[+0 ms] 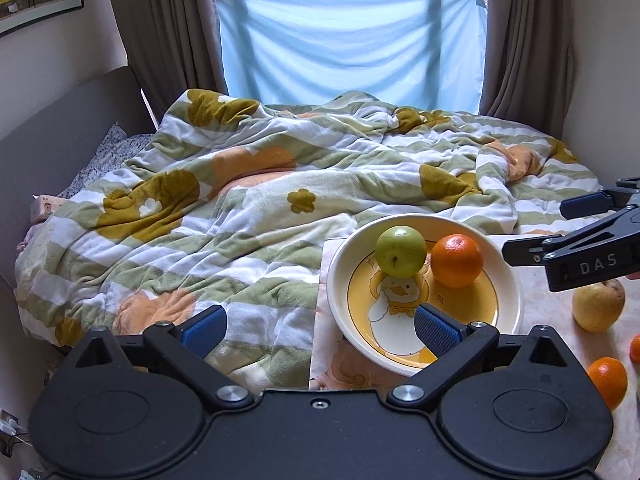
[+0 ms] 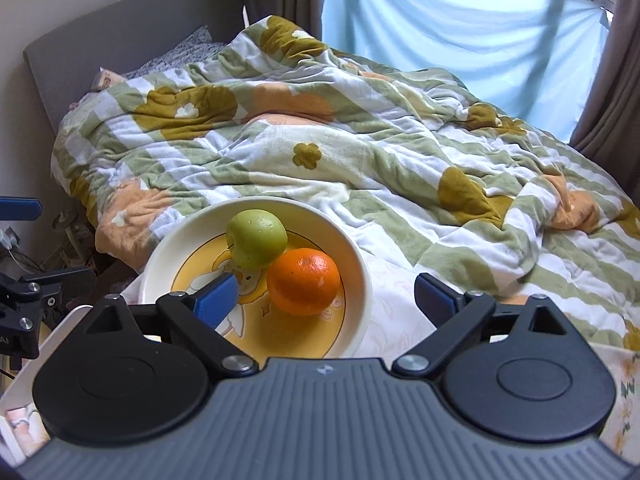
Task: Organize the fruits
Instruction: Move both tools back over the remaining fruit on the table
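A cream bowl with a yellow duck picture stands on the table and holds a green apple and an orange. My left gripper is open and empty, at the bowl's near left rim. My right gripper is open and empty, hovering just above the bowl, with the orange and the green apple ahead of it. The right gripper also shows in the left wrist view, right of the bowl. A yellow pear and an orange lie on the table to the right.
A bed with a rumpled green, white and orange quilt lies right behind the table. The table has a pale floral cloth. A third orange fruit peeks in at the right edge. A white object's edge is at lower left.
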The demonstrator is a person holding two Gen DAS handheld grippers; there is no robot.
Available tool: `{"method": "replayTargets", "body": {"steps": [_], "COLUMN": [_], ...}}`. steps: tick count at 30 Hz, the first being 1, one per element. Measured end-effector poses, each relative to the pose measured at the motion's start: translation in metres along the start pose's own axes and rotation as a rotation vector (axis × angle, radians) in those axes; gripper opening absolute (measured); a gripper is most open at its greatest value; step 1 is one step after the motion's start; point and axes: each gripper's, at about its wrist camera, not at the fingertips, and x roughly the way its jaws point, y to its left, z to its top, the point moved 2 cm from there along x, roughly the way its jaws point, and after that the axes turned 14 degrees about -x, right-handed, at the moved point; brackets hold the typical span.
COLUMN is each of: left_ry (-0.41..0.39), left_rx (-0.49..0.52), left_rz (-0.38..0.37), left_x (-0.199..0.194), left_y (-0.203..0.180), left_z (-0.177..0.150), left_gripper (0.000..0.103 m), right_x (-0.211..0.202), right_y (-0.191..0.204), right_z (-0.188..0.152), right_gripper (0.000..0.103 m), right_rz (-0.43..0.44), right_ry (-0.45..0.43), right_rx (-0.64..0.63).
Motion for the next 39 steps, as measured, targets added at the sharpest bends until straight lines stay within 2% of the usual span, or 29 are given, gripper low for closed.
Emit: {"method": "replayTargets", "body": {"steps": [11, 22, 30, 39], "left_ry": [-0.070, -0.069, -0.027, 0.007], "left_rx": [0.002, 0.013, 0.032, 0.105], "left_rz": [0.019, 0.005, -0.040, -0.078], "left_x": [-0.068, -0.115, -0.105, -0.058], "left_y": [-0.025, -0.090, -0.134, -0.172], "left_z": [-0.017, -0.066, -0.105, -0.135], "left_gripper": [0.102, 0.102, 0.102, 0.102], "right_x": [-0.086, -0.164, -0.186, -0.160], "right_y": [-0.007, -0.034, -0.055, -0.061], "right_z": [-0.039, -0.113, -0.178, -0.243], "right_gripper": [0.103, 0.103, 0.103, 0.103], "right_rz": [-0.063, -0.096, -0.113, -0.094], "right_ry": [-0.008, -0.009, 0.025, 0.052], "right_rx": [0.103, 0.151, 0.172, 0.146]}}
